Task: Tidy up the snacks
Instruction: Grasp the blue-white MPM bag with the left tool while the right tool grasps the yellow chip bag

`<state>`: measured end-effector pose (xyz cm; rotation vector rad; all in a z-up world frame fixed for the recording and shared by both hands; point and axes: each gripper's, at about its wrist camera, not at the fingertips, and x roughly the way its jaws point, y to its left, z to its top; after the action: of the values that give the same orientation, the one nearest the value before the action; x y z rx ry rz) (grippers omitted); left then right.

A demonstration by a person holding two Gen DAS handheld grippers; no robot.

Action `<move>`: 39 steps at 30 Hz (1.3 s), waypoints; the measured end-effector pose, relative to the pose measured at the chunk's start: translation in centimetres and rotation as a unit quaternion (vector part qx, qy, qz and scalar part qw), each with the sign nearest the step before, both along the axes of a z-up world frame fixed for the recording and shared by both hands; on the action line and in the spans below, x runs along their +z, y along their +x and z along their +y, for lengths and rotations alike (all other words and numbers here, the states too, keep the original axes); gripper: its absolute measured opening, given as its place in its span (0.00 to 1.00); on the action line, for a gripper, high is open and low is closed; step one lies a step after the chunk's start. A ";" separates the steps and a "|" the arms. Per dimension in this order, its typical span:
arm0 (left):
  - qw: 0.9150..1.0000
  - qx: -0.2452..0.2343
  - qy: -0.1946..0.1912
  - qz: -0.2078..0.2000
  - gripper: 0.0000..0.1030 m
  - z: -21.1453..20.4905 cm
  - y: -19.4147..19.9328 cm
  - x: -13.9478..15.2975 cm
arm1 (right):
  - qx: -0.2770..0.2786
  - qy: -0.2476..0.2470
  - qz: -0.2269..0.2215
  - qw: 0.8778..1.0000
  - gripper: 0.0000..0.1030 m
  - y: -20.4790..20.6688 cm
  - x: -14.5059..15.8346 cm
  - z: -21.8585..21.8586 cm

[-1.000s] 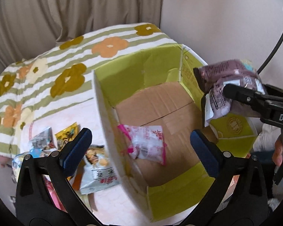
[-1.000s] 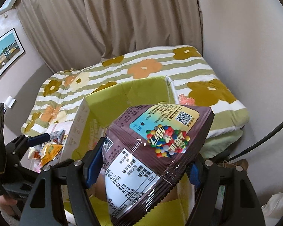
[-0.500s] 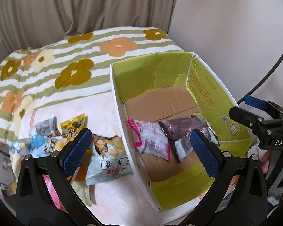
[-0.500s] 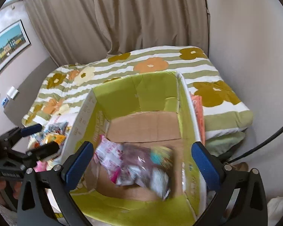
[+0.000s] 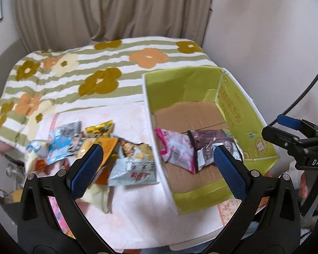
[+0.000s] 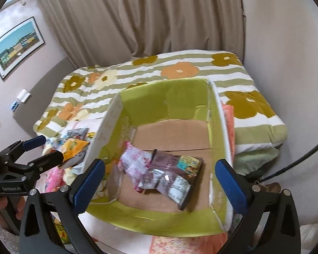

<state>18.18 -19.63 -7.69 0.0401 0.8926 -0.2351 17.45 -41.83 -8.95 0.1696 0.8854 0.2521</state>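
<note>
- The left gripper (image 5: 158, 167) and the right gripper (image 6: 161, 180) are both spread wide, with nothing held.
- The purple snack bag (image 6: 176, 169) is laid inside the green box (image 6: 169, 97), touching a pink packet (image 6: 135, 163).
- Other snacks (image 5: 91, 139) are piled beside the box.

a home bedroom. a bed under a striped quilt (image 6: 180, 67) with big orange, brown and cream flowers fills the middle of both views, with long beige curtains (image 6: 159, 17) hanging behind it across the top of the frame. a framed picture of colourful houses (image 6: 17, 46) hangs on the plain wall at upper left of the right wrist view, with a small white wall switch (image 6: 23, 95) below it.
</note>
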 end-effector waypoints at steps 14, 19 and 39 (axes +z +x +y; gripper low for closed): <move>0.994 0.111 -0.006 -0.017 1.00 12.9 -5.0 1.3 | 0.100 0.004 -0.039 0.994 1.00 -0.8 1.9 10.3; 0.992 0.123 -0.010 -0.017 1.00 19.0 -4.7 1.0 | 0.110 0.008 -0.034 0.993 1.00 -0.1 1.5 15.5; 0.994 -0.002 0.052 0.100 1.00 32.3 6.2 -10.6 | 0.149 -0.093 0.062 0.983 1.00 7.0 -4.5 28.8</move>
<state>24.36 12.68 -18.26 0.1171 1.1038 -0.1981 24.47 -13.05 -13.43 -0.1237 1.0519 0.4396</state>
